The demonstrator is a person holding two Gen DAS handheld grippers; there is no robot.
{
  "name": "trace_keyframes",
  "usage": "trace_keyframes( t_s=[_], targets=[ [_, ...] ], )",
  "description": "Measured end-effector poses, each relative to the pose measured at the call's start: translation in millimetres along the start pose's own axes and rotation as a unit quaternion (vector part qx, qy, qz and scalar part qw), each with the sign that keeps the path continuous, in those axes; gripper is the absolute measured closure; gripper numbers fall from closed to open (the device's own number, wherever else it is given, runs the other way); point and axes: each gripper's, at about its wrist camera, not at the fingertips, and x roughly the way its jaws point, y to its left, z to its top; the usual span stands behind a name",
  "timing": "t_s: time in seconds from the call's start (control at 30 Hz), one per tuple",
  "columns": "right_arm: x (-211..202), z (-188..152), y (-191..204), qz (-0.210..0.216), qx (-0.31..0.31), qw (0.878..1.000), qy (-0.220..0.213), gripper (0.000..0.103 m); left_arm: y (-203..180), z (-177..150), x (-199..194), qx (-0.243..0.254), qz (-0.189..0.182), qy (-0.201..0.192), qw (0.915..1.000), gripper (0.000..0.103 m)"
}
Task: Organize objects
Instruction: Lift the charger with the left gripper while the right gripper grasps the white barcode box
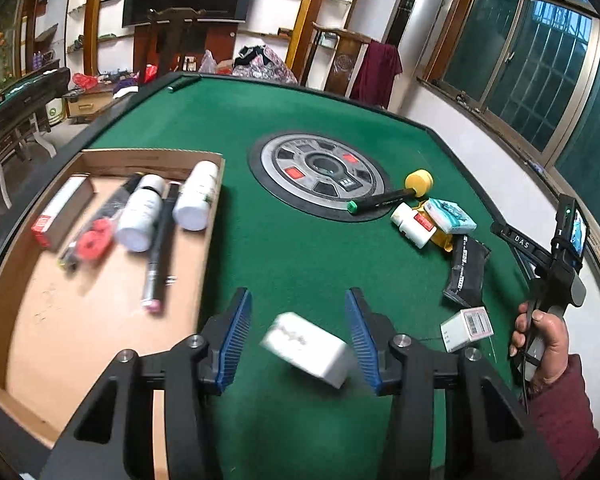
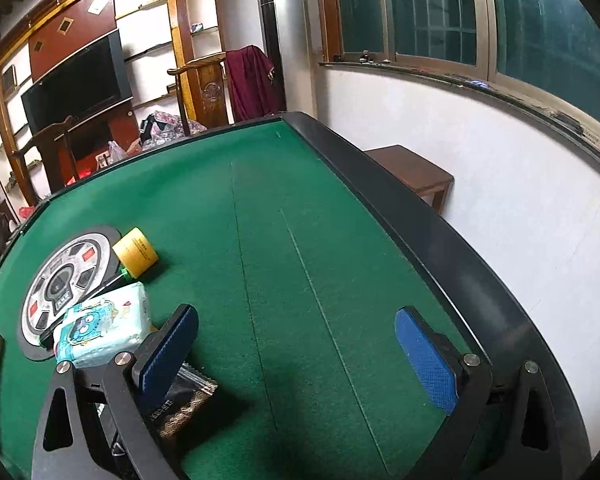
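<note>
In the left wrist view my left gripper [image 1: 298,318] is open, its blue pads on either side of a white box [image 1: 306,348] that lies on the green table, not touching it. A cardboard tray [image 1: 100,292] at the left holds two white bottles [image 1: 140,212], pens and a small carton. A pile of loose items lies at the right: a white bottle [image 1: 414,224], a tissue pack [image 1: 452,216], a black pouch [image 1: 466,272], a white barcode box [image 1: 466,326]. My right gripper [image 2: 296,344] is open and empty over bare felt, the tissue pack [image 2: 104,326] to its left.
The round control panel [image 1: 320,176] sits mid-table with a green-capped marker [image 1: 380,200] and a yellow tape roll [image 1: 419,182] at its edge. The table's raised black rim [image 2: 420,232] runs along the right, with a wall and a wooden stool [image 2: 416,176] beyond.
</note>
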Motion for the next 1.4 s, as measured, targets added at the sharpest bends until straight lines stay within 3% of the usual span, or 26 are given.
trace_keyframes(
  t_s=[0.13, 0.37, 0.5, 0.57, 0.67, 0.73, 0.77, 0.8, 1.07, 1.1, 1.17, 1.2, 1.23, 1.4],
  targets=[
    [-20.7, -13.9, -0.5, 0.068, 0.021, 0.996, 0.043, 0.002, 2.5, -3.9, -15.6, 0.028, 0.011, -0.026, 0.9992, 0.056],
    [-69.4, -68.0, 31.4, 0.154, -0.028, 0.98, 0.121, 0.002, -0.8, -20.3, -4.5, 0.052, -0.017, -0.004, 0.9985, 0.047],
    [-78.2, -87.6, 60.6, 0.161, -0.082, 0.974, 0.138, 0.002, 4.2, -26.7, -6.3, 0.043, -0.018, -0.005, 0.9989, 0.037],
    [-79.3, -93.9, 78.7, 0.144, -0.118, 0.974, 0.131, 0.002, 4.5, -29.4, -7.8, 0.042, -0.015, -0.008, 0.999, 0.03],
    [-79.2, -102.6, 99.1, 0.117, -0.165, 0.972, 0.118, 0.004, -0.3, -34.5, -5.5, 0.051, -0.018, -0.003, 0.9985, 0.028],
    [-77.9, -108.1, 110.9, 0.106, -0.184, 0.971, 0.113, 0.018, -7.5, -37.8, 0.1, 0.06, -0.02, 0.005, 0.998, 0.028],
    [-76.8, -109.0, 113.1, 0.108, -0.188, 0.969, 0.115, 0.042, -10.5, -39.3, 2.5, 0.065, -0.02, 0.009, 0.9976, 0.028],
    [-76.7, -109.5, 112.1, 0.112, -0.189, 0.968, 0.119, 0.053, -14.7, -41.0, 5.5, 0.07, -0.022, 0.012, 0.9972, 0.028],
    [-78.8, -111.8, 93.9, 0.161, -0.154, 0.965, 0.142, 0.053, -42.1, -44.4, 37.8, 0.11, 0.006, 0.037, 0.9932, 0.028],
    [-79.6, -110.5, 92.9, 0.169, -0.146, 0.964, 0.146, 0.053, -41.6, -44.6, 43.2, 0.107, 0.01, 0.045, 0.9931, 0.029],
    [-83.3, -108.7, 85.8, 0.183, -0.131, 0.963, 0.15, 0.053, -33.2, -44.8, 54.1, 0.08, -0.001, 0.073, 0.9941, 0.052],
    [-86.6, -107.6, 83.8, 0.186, -0.129, 0.962, 0.15, 0.053, -29.1, -43.8, 52.9, 0.071, -0.004, 0.065, 0.9953, 0.057],
    [-89.6, -106.7, 83.0, 0.19, -0.127, 0.962, 0.149, 0.053, -26.7, -42.2, 53.8, 0.065, -0.013, 0.07, 0.9953, 0.078],
    [-105.9, -100.6, 84.0, 0.222, -0.123, 0.957, 0.144, 0.053, -1.8, -42.4, 49.9, -0.002, -0.056, 0.078, 0.9953, 0.081]
  ],
)
